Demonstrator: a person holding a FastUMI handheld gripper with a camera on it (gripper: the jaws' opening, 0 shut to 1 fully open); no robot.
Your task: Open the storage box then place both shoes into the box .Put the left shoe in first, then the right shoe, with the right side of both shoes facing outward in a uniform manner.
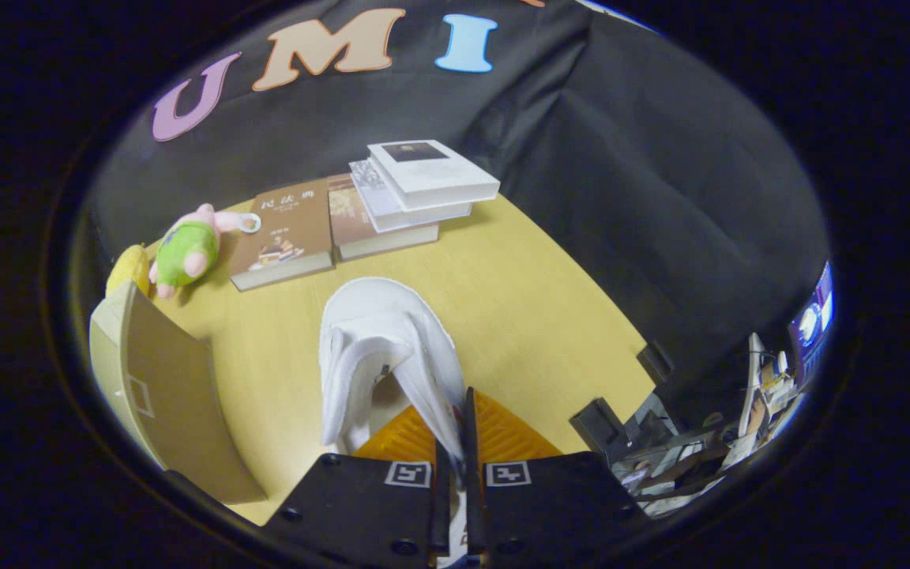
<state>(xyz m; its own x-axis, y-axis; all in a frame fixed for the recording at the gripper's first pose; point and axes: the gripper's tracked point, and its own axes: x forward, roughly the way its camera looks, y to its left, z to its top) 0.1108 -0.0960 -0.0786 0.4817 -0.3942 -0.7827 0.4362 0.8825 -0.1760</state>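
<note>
Gripper fingers clamp the collar of a white shoe, held above the wooden table. Storage box stands to its left; stacked books lie beyond.

Shoe heel hidden behind hand-held gripper fingers; storage box cut off at view's rim; clutter beyond worktop too small to identify.

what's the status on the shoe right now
Claw shut on white shoe, pinching its side wall, shoe held over the table. Box off to the side, flap open. Books and plush toy beyond, not in the way.
</note>
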